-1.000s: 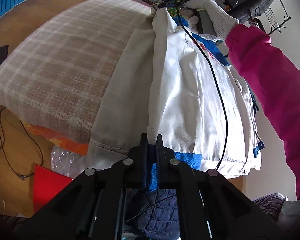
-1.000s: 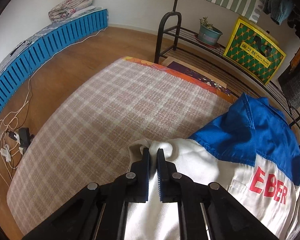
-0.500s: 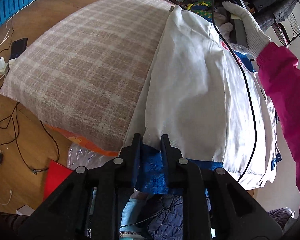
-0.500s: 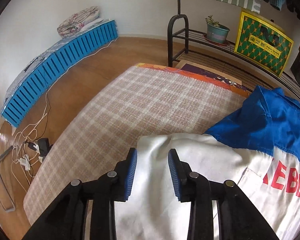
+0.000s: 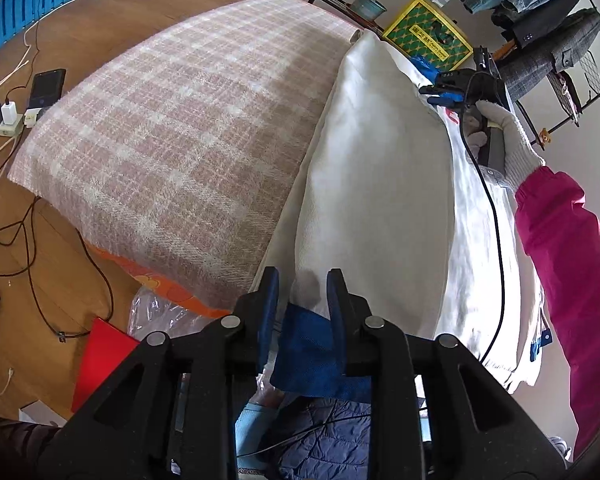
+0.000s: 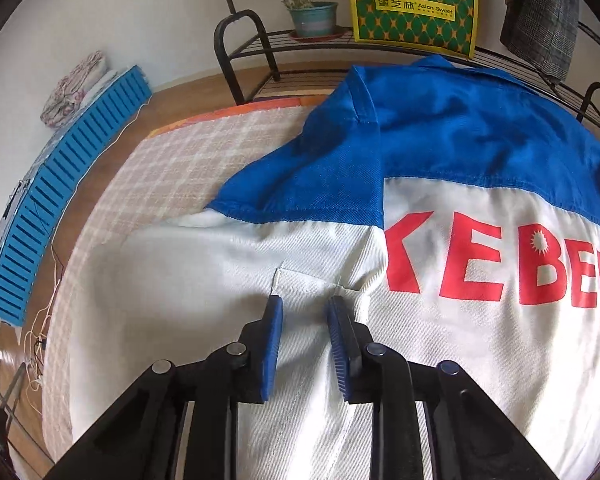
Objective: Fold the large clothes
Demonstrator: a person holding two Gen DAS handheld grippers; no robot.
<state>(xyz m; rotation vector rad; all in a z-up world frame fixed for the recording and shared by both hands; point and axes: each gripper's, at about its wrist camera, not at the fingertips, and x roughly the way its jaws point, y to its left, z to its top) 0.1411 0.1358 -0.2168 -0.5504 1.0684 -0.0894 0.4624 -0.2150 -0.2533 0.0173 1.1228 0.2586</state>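
Jacket (image 5: 376, 184), white with a blue yoke and red lettering, lies on the right half of a plaid-covered table (image 5: 172, 136), its left side folded over toward the middle and its blue-trimmed hem hanging at the near edge. Plaid cloth covers the table's left half bare of clothing; an orange layer (image 5: 156, 284) shows beneath it at the near edge. Black metal rack (image 6: 244, 60) stands beyond the far edge, carrying a yellow-and-green bag (image 6: 412, 4) and a potted plant (image 6: 312, 16). Wooden floor to the left holds a blue slatted panel (image 6: 56, 200), cables, and a power strip (image 5: 4, 120). Left gripper (image 5: 302, 280) sits at the near hem, jaws opening, white and blue fabric lying loose between the pads. Right gripper (image 6: 302, 308), held by a white-gloved hand (image 5: 504, 136) with a pink sleeve (image 5: 568, 264), hovers low over the jacket's far white panel just left of the lettering; its jaws are closing, parted, with nothing pinched between them.
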